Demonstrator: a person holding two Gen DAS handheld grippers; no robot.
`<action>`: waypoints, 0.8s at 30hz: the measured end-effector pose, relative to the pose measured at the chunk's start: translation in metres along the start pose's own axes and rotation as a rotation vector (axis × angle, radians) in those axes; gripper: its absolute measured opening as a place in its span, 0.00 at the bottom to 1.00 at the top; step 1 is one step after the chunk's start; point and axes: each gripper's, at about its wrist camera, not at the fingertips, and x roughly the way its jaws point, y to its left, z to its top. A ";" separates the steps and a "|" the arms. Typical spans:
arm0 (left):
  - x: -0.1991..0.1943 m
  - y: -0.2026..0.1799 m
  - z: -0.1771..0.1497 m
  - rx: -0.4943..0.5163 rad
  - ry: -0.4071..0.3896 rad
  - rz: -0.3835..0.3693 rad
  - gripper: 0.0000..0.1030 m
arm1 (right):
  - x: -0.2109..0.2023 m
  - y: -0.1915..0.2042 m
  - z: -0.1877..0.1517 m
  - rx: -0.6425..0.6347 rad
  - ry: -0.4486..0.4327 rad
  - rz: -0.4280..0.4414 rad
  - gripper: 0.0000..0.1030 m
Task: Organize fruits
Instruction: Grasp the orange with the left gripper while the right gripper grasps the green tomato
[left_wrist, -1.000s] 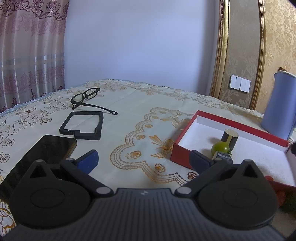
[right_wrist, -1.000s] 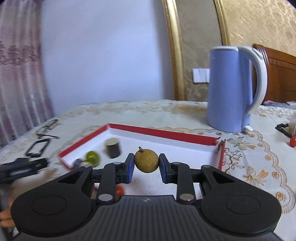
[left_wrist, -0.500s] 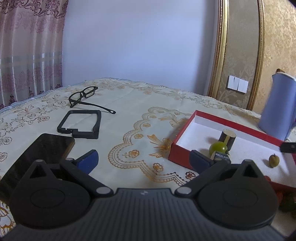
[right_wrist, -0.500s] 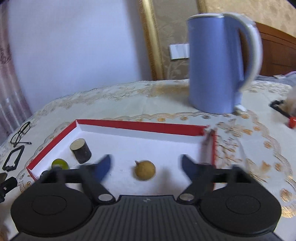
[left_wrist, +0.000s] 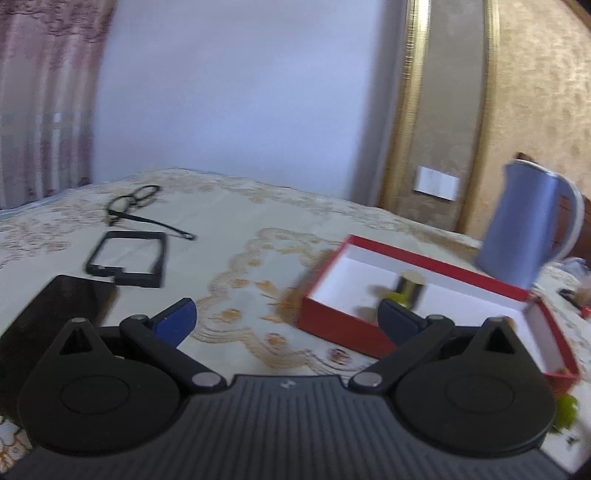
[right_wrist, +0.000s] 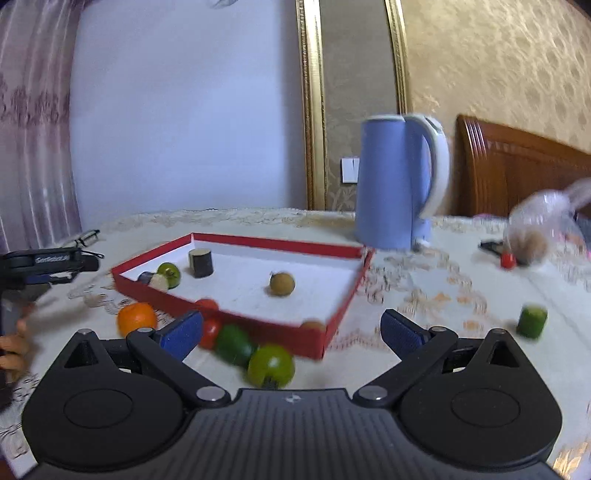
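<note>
Red box on the bench holds a brown fruit and a green one; several fruits wait outside along its near edge. Right hand-held gripper has just been opening, empty; left hand-held gripper is open, empty.

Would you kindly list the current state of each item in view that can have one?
right gripper: jaws just opened wide, nothing between them
left gripper: jaws open, empty
red box: lidless, holds several pieces
brown fruit: lying loose in the box
green fruit: outside the box, on the tablecloth
orange: outside the box
kettle: upright
glasses: unfolded, lying flat
</note>
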 end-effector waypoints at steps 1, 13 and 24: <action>-0.001 -0.002 -0.001 0.012 0.013 -0.022 1.00 | 0.000 -0.001 -0.002 0.003 0.011 0.008 1.00; -0.013 -0.054 -0.021 0.273 0.066 -0.189 1.00 | 0.014 0.007 -0.015 -0.021 0.067 0.026 1.00; -0.003 -0.090 -0.030 0.412 0.087 -0.189 0.99 | 0.016 0.016 -0.018 -0.082 0.072 0.060 1.00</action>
